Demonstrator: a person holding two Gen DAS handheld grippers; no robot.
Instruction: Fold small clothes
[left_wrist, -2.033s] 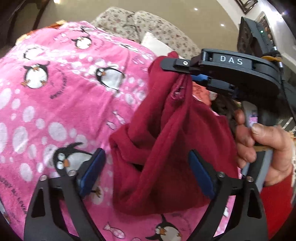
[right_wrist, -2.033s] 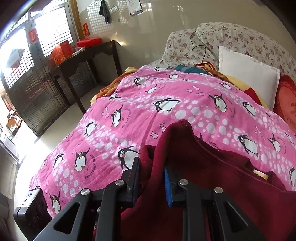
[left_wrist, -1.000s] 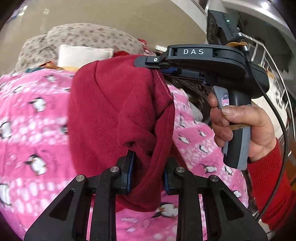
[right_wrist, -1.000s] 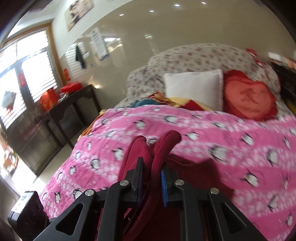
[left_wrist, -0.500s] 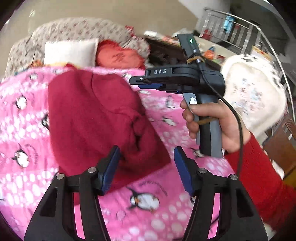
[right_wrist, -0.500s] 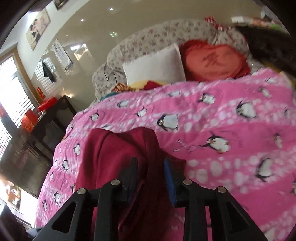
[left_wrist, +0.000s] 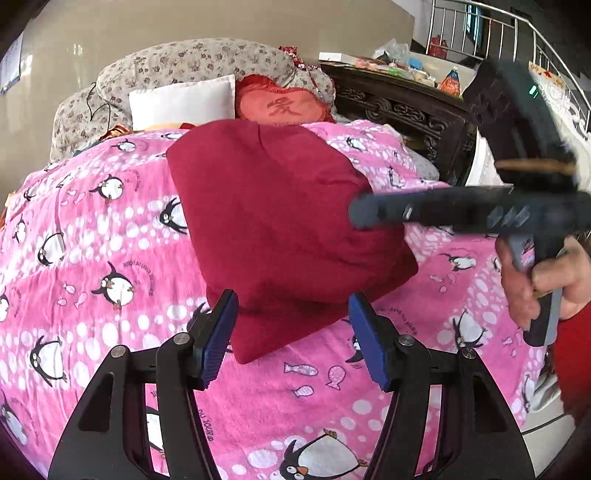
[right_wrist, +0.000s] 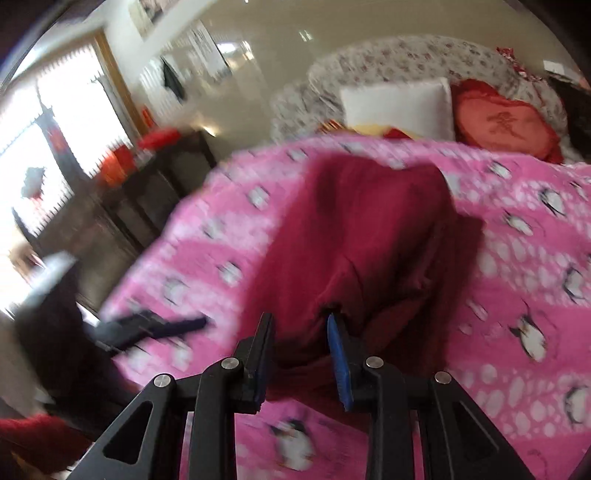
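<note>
Red garment (left_wrist: 280, 218) lies on blanket (left_wrist: 92, 258), ahead of left claw (left_wrist: 293, 339).

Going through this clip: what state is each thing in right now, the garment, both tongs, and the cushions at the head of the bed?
Red garment: folded, lying on the pink penguin blanket, released.
Left tongs: open, empty, near the garment's edge.
Right tongs: open, nothing clamped, view blurred.
White pillow: propped upright.
Red heart cushion: leaning beside the pillow.

Garment (left_wrist: 280, 218) lies on blanket (left_wrist: 92, 332), pillows (left_wrist: 181, 101) behind.
</note>
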